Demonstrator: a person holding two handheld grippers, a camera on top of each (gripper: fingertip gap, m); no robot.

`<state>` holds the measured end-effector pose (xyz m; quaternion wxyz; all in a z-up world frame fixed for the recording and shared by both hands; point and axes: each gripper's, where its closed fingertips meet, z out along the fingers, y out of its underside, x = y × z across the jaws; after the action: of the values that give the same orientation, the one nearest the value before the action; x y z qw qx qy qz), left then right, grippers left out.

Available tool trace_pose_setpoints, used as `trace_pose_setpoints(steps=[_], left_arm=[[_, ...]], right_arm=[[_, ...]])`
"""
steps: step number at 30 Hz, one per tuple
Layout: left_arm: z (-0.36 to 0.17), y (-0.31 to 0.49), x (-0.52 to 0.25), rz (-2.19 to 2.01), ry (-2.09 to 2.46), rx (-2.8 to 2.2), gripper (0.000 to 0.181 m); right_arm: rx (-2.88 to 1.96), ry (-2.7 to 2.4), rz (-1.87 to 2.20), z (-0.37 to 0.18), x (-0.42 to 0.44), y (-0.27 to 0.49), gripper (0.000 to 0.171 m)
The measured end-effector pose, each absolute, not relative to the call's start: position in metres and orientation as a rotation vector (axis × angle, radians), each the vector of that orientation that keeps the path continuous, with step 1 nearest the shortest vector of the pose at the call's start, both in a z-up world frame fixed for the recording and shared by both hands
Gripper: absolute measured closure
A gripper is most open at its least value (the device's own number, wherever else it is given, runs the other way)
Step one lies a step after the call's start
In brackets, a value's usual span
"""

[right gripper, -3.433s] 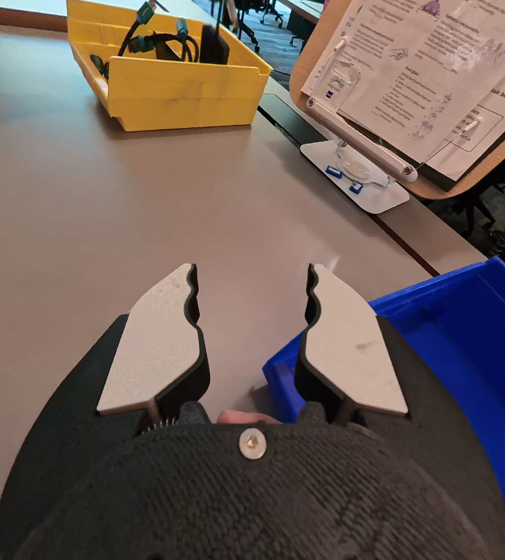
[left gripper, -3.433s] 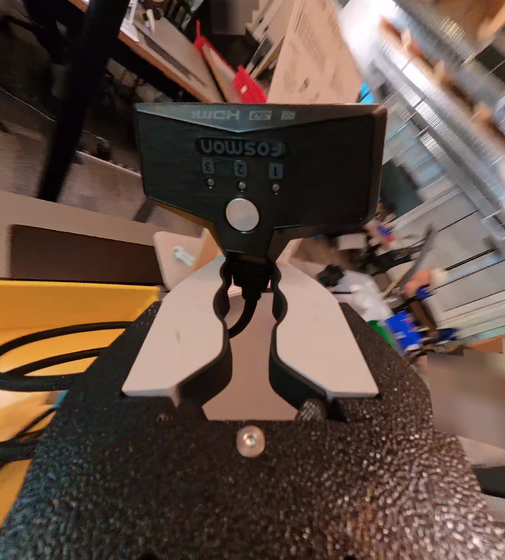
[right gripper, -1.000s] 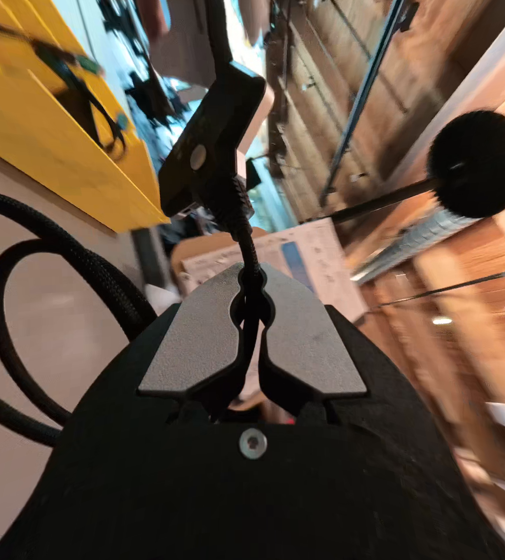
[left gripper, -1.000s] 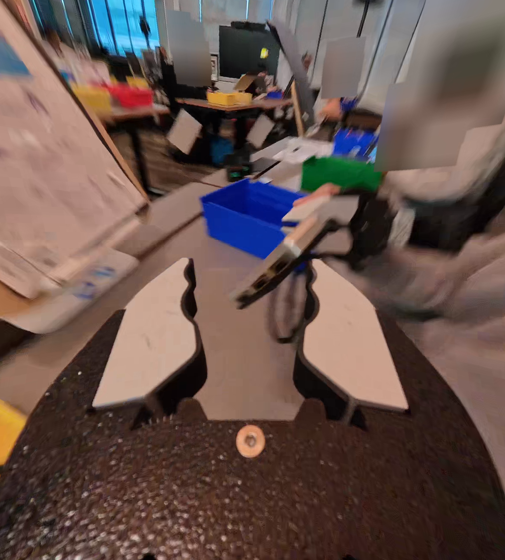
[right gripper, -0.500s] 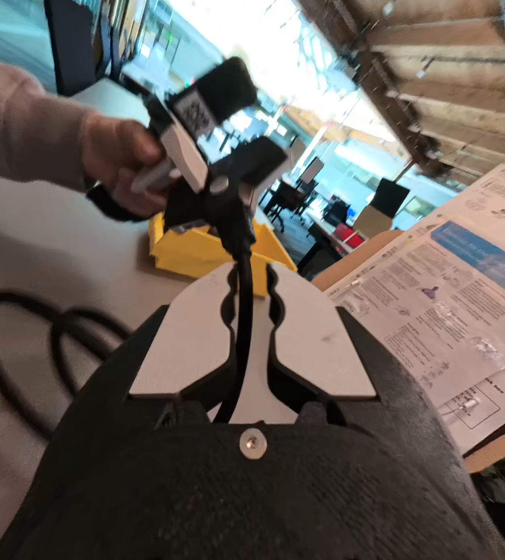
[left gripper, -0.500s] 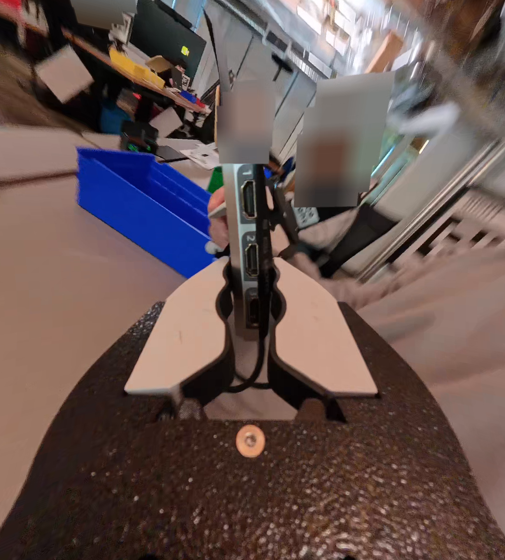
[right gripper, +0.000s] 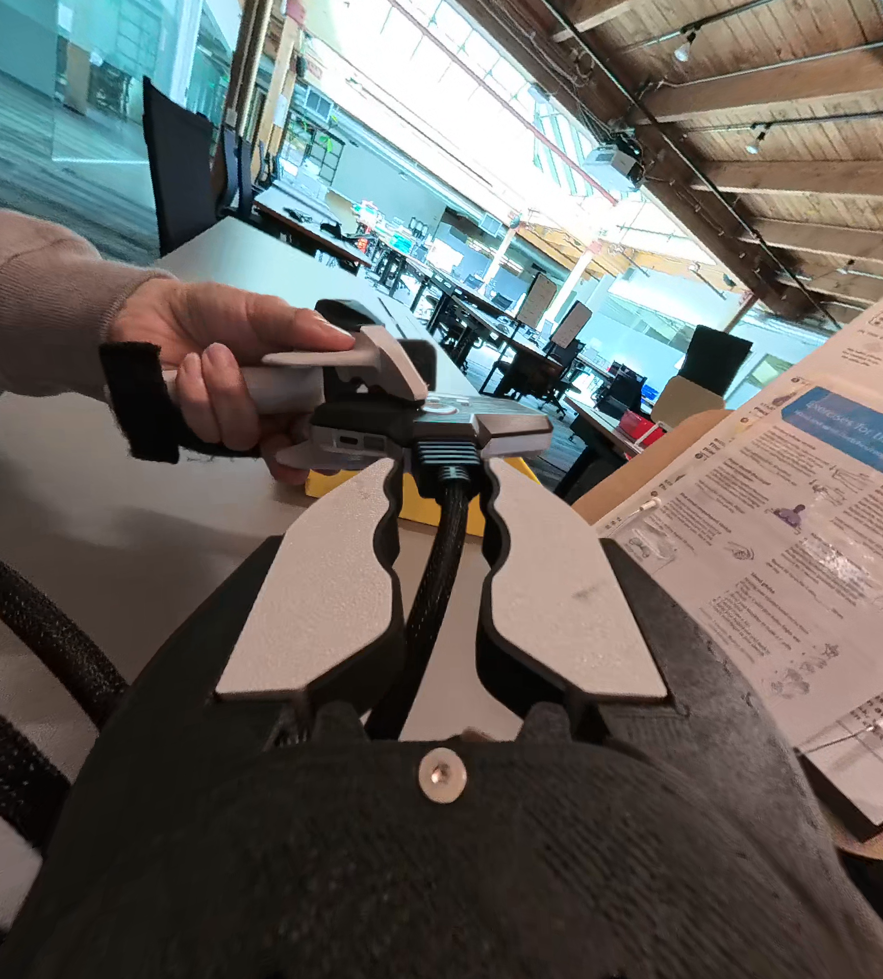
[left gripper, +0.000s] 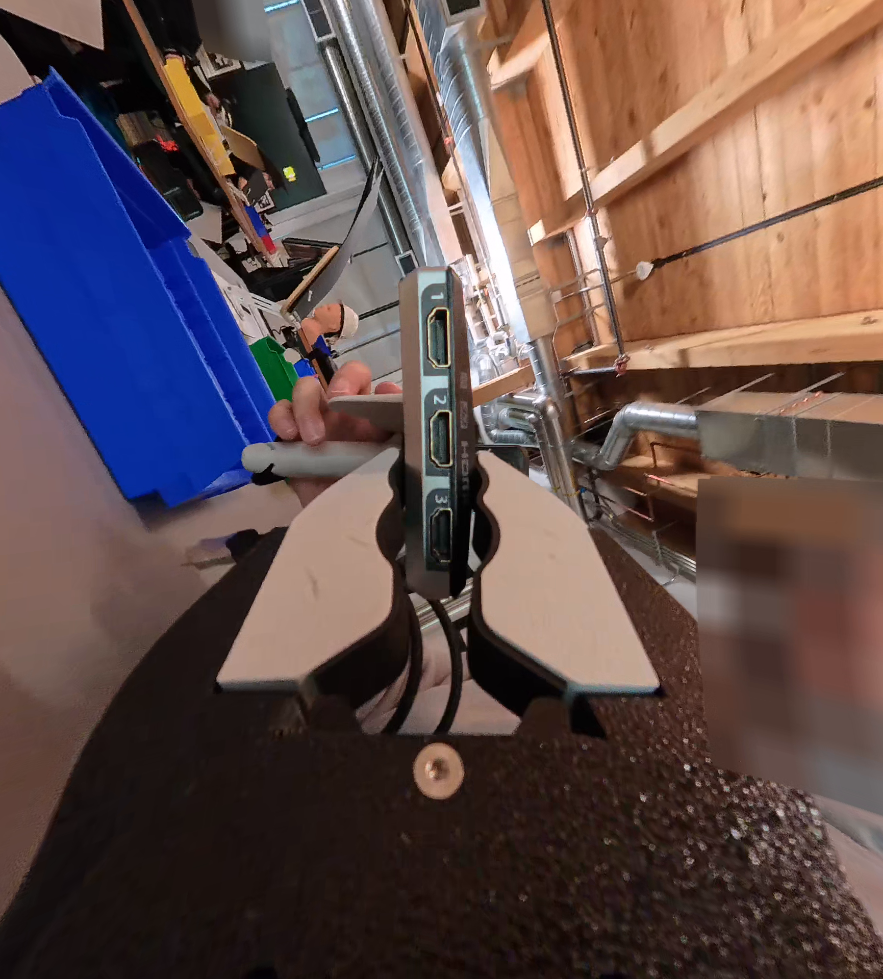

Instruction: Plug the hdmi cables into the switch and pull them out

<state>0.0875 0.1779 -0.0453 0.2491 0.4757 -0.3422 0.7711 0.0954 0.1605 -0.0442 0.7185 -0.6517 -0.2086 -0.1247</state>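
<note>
Jaws of the left gripper [left gripper: 439,508] are clenching the switch [left gripper: 436,424] by its two flat faces, so it is standing on end between them with its row of three ports facing back along the fingers. Held this way, I judge, the ports are being offered for a plug. All three are showing empty, and a thin black lead [left gripper: 447,662] is looping down behind the jaws.

Jaws of the right gripper [right gripper: 439,471] are standing either side of a black braided cable [right gripper: 436,583]. Its ribbed plug [right gripper: 447,455] is sitting between the tips and meeting the switch's opposite edge. Whether they are pressing on the plug I cannot tell.

Only the right wrist view is showing that far edge, the person's hand [right gripper: 227,349] squeezing the left gripper's handle, and a thick black coil [right gripper: 15,635] lying left of the jaws on the table [right gripper: 110,503]. Just beyond the tips a yellow bin [right gripper: 418,503] is resting, with a printed sheet [right gripper: 746,530] leaning to the right.

Only the left wrist view is showing the empty ports, and a blue bin [left gripper: 84,296] sitting left of and beyond its jaws.
</note>
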Motion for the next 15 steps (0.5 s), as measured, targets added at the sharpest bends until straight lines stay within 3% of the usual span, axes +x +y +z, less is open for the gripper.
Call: trace_pose_setpoints(steps=[9, 12, 15], left_arm=[[-0.057, 0.173, 0.090, 2.094, -0.879, 1.321, 0.160], [-0.059, 0.185, 0.089, 2.185, -1.181, 1.381, 0.157], [-0.037, 0.228, 0.081, 2.342, -1.656, 1.510, 0.140]], right_arm=[[-1.457, -0.394, -0.237, -0.054, 0.097, 0.154, 0.148], [-1.520, -0.318, -0.170, -0.065, 0.098, 0.160, 0.149], [-1.457, -0.147, -0.072, -0.063, 0.108, 0.154, 0.149]])
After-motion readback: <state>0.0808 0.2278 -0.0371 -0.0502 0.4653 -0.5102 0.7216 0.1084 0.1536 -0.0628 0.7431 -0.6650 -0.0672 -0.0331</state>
